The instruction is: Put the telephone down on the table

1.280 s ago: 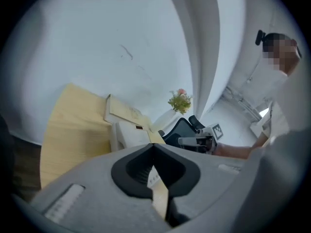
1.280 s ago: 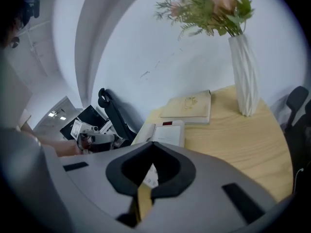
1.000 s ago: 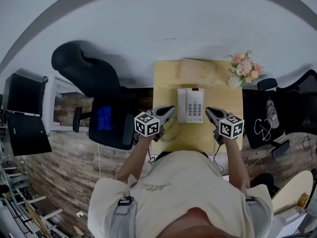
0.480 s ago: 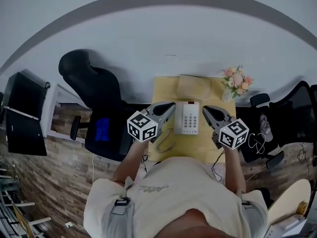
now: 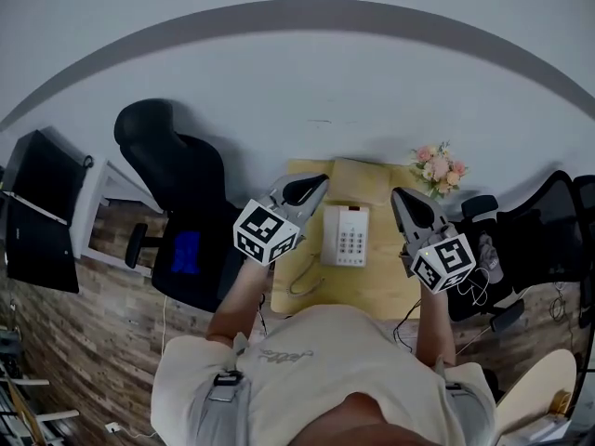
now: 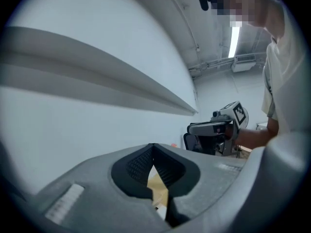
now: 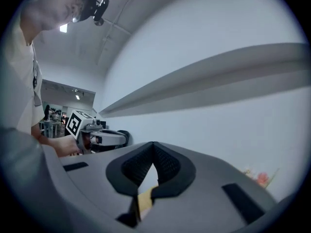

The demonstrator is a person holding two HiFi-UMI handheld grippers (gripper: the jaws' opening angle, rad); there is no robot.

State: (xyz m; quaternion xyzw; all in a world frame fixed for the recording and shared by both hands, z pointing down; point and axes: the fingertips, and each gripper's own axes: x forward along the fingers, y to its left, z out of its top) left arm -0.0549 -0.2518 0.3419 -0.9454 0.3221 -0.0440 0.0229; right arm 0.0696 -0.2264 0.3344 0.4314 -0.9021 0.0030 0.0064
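Observation:
A white telephone [image 5: 346,235] with a keypad lies on the small yellow table [image 5: 376,282], its coiled cord [image 5: 302,280] trailing off the left side. My left gripper [image 5: 316,187] is raised high to the left of the phone, shut and empty. My right gripper [image 5: 402,199] is raised to the phone's right, also shut with nothing in it. Both point level toward the white wall. In the left gripper view the shut pads [image 6: 153,165] meet, and the right gripper [image 6: 194,128] shows beyond. The right gripper view shows its pads [image 7: 153,165] closed and the left gripper [image 7: 124,137] at left.
A flat tan pad [image 5: 359,180] lies at the table's far edge and a vase of pink flowers [image 5: 439,168] stands at its far right corner. A black office chair [image 5: 177,175] is left of the table, another chair [image 5: 548,230] at right. A dark monitor [image 5: 37,207] stands far left.
Both grippers have risen well above the table, rolling as they went, and stayed shut. The telephone has not moved on the table; it looks smaller as the view pulls back.

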